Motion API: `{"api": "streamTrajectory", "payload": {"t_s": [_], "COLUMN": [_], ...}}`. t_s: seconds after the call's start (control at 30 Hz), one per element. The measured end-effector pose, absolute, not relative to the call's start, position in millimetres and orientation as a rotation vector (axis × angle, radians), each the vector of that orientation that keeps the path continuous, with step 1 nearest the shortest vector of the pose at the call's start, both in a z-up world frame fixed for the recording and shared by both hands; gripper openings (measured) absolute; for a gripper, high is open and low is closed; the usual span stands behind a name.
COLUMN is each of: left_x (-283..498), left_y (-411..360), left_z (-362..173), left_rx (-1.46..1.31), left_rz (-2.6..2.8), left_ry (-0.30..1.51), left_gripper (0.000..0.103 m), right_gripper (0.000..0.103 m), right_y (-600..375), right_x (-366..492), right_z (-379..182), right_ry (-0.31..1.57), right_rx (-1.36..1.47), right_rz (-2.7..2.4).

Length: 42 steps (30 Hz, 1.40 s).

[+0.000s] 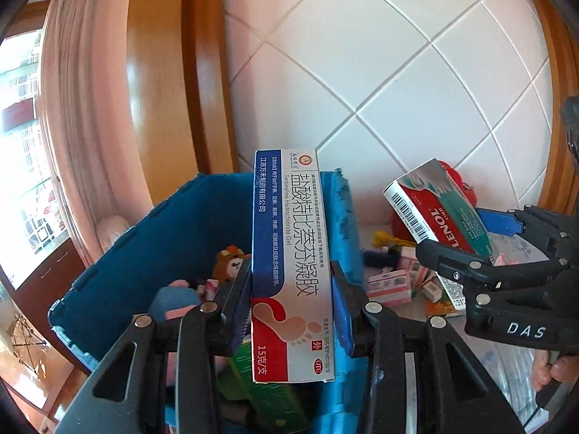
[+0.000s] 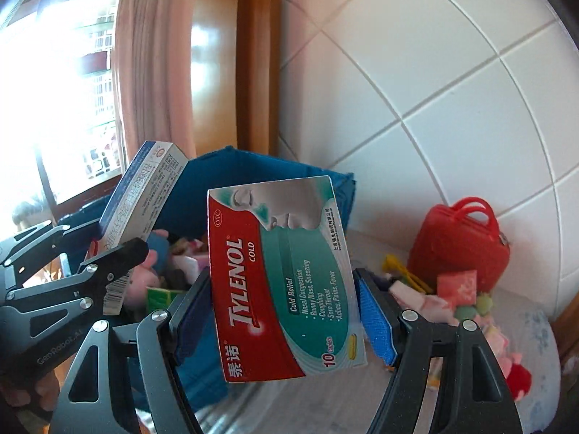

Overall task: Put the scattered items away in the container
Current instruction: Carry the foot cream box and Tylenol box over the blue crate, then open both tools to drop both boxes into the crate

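Observation:
My left gripper (image 1: 291, 311) is shut on a long white, blue and red foot-gel box (image 1: 289, 264), held upright above the open blue container (image 1: 119, 253). The container holds a plush toy, a small bear and a green box. My right gripper (image 2: 282, 322) is shut on a red and green Tylenol Cold box (image 2: 278, 278), held in the air just right of the container (image 2: 253, 166). Each gripper shows in the other's view: the right one (image 1: 466, 253) with its Tylenol box (image 1: 434, 217), the left one (image 2: 108, 264) with its gel box (image 2: 141, 195).
Scattered items lie on the patterned cloth right of the container: a red toy case (image 2: 459, 242), small pink boxes (image 1: 391, 285), a yellow piece (image 2: 398, 267) and plush bits (image 2: 517, 376). A tiled wall stands behind, a wooden frame and pink curtain to the left.

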<state>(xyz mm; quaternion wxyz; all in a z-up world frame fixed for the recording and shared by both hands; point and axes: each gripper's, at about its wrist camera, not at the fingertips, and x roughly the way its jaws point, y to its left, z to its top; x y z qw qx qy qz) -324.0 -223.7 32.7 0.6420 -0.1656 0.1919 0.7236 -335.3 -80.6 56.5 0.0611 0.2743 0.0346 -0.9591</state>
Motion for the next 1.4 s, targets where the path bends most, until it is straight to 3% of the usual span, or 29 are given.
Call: {"api": "streamTrajectory", "payload": {"t_s": [0.27,0.37,0.73,0.87,1.07,1.13,1.2,1.27,1.4], "left_x": [-463.5,-488.4,-496.1,-489.8,-496.0,-500.2,-503.4,-507.6,-513.4], "left_y": [-189.0,-165.7,-122.0,-119.9,-121.6,-123.8,-127.8,-133.3,-152.5], "left_z": [-2.8,-22.7,-69.3,-76.8,-74.8,-70.9,-67.0,-63.0,-48.0], "left_rx": [-0.555,-0.654,-0.865,-0.88,-0.868,-0.856,-0.848,-0.846,-0.791], "left_rz": [1.561,1.498,1.364,1.354,1.372,1.39,1.404,1.421,1.467], "left_ry": [0.612,0.673,0.884,0.909,0.892,0.872,0.849,0.82,0.736], "left_gripper": [0.039,0.039,0.039,0.039,0.06,0.062,0.062,0.062,0.062], "right_gripper": [0.074,0.074,0.074,0.074,0.076,0.08,0.092,0.097,0.101], "right_y": [-205.4,-231.2,-263.1,-260.7,-265.1,-265.0,-263.3,-263.4,-263.6], "right_x": [-416.3,-443.8,-478.4,-482.6,-485.9,-486.0,-487.0,-485.5,-478.3], "right_z": [30.0,12.9,-52.4,-63.0,-69.7,-70.7,-71.2,-68.6,-62.3], "right_ry": [0.023,0.094,0.265,0.238,0.285,0.288,0.29,0.298,0.292], "right_rx": [1.134,1.284,1.651,1.748,1.803,1.816,1.807,1.788,1.739], "right_rz": [-2.786,-2.774,-2.636,-2.565,-2.504,-2.497,-2.506,-2.526,-2.549]}}
